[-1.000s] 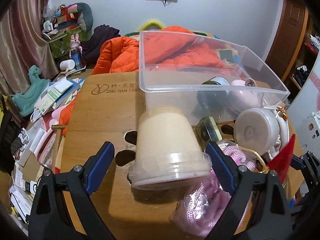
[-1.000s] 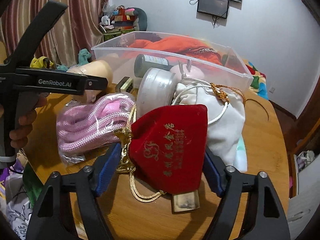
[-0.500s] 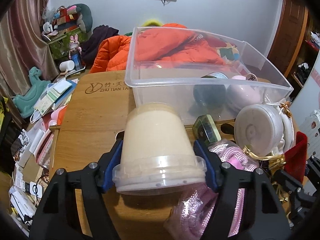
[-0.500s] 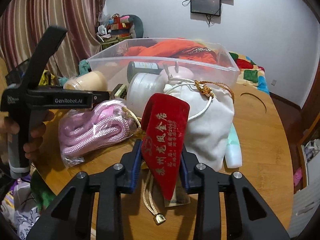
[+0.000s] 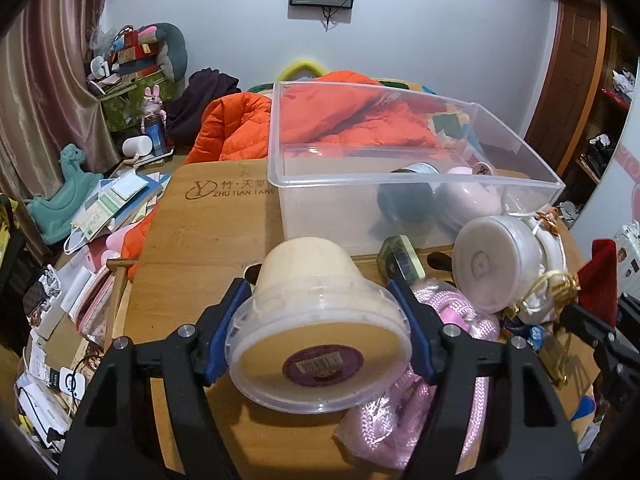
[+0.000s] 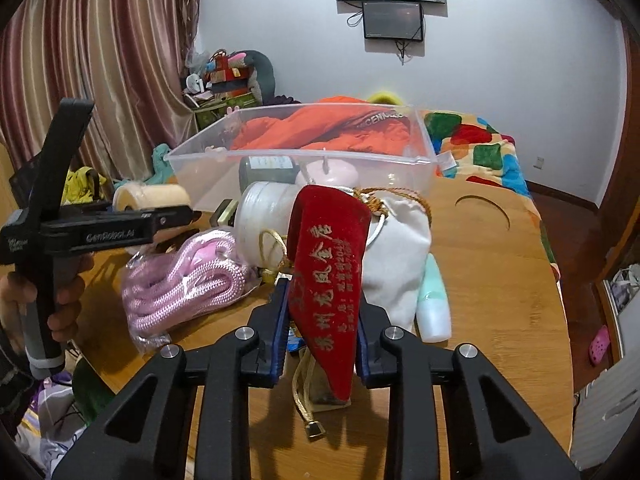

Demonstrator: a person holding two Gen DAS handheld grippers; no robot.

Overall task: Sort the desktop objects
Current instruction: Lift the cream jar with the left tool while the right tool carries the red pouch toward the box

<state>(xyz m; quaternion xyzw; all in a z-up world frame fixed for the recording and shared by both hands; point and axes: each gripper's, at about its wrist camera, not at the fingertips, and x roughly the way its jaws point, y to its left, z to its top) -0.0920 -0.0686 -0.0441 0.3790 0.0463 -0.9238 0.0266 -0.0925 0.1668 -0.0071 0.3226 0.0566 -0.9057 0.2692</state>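
My left gripper (image 5: 320,320) is shut on a cream plastic cup (image 5: 316,320) with a clear lid, held lid towards the camera above the wooden table (image 5: 200,248). My right gripper (image 6: 322,320) is shut on a red velvet pouch (image 6: 328,264) with gold writing, lifted off the table. The clear plastic bin (image 5: 400,184) stands beyond both and holds a dark bottle (image 5: 404,196) and a pink round object (image 5: 468,200). The cup (image 6: 152,196) and left gripper also show in the right wrist view.
On the table lie a pink rope in a bag (image 6: 180,280), a white round jar (image 5: 492,260), a white drawstring bag (image 6: 396,248), a pale green bottle (image 6: 434,304) and a small green tin (image 5: 400,264). Papers and clutter sit left of the table (image 5: 100,216).
My left gripper closed on the cream cup and lifted it. My right gripper closed on the red pouch, which turned upright and rose off the table.
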